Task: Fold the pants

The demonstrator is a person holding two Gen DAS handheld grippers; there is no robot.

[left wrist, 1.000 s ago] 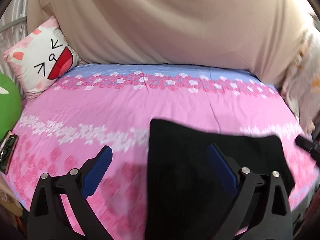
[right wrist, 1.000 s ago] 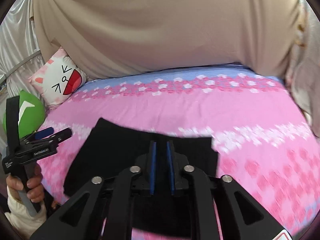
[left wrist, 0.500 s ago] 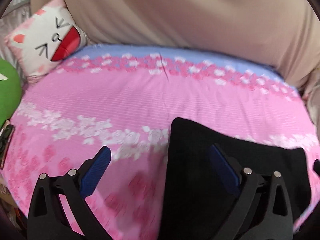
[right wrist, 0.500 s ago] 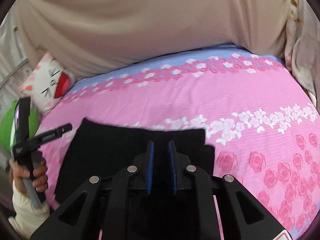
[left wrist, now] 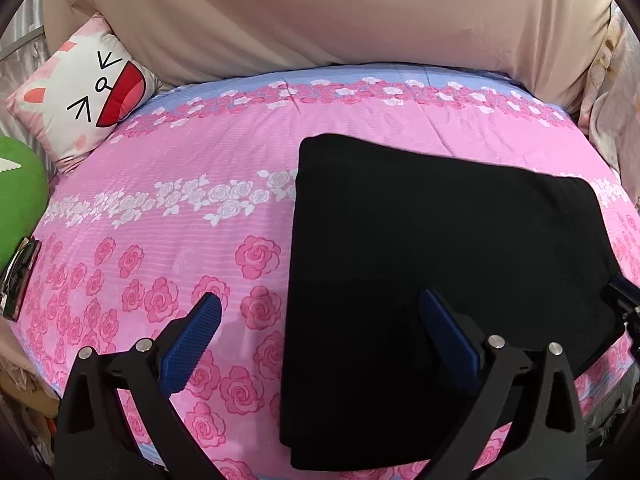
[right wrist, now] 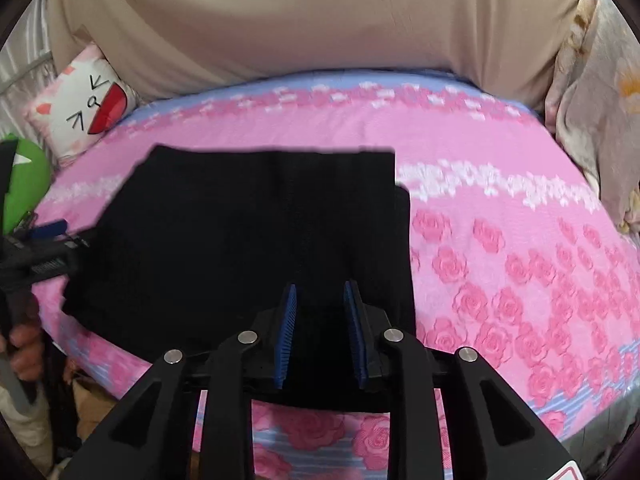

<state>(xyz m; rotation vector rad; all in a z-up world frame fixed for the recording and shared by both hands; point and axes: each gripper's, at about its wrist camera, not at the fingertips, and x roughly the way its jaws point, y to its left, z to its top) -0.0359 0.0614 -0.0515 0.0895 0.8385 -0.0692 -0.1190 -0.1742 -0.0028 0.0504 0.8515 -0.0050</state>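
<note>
The black pants (left wrist: 440, 248) lie folded into a flat rectangle on the pink rose-print bed sheet (left wrist: 192, 208). They also show in the right wrist view (right wrist: 256, 240). My left gripper (left wrist: 320, 300) is wide open above the pants' left edge, holding nothing. My right gripper (right wrist: 320, 292) is partly open over the pants' near edge, with nothing between its blue pads (right wrist: 288, 320). The left gripper also shows at the left edge of the right wrist view (right wrist: 48, 240), held by a hand.
A cat-face cushion (left wrist: 84, 88) and a green plush (left wrist: 20, 200) sit at the left of the bed. A beige sheet (left wrist: 320, 16) hangs behind. A floral blanket (right wrist: 600, 112) lies at the right. The bed's near edge (right wrist: 312, 432) runs under the right gripper.
My right gripper has opened from shut to partly open. Both grippers have pulled back, so more of the folded pants shows. The left gripper stays wide open.
</note>
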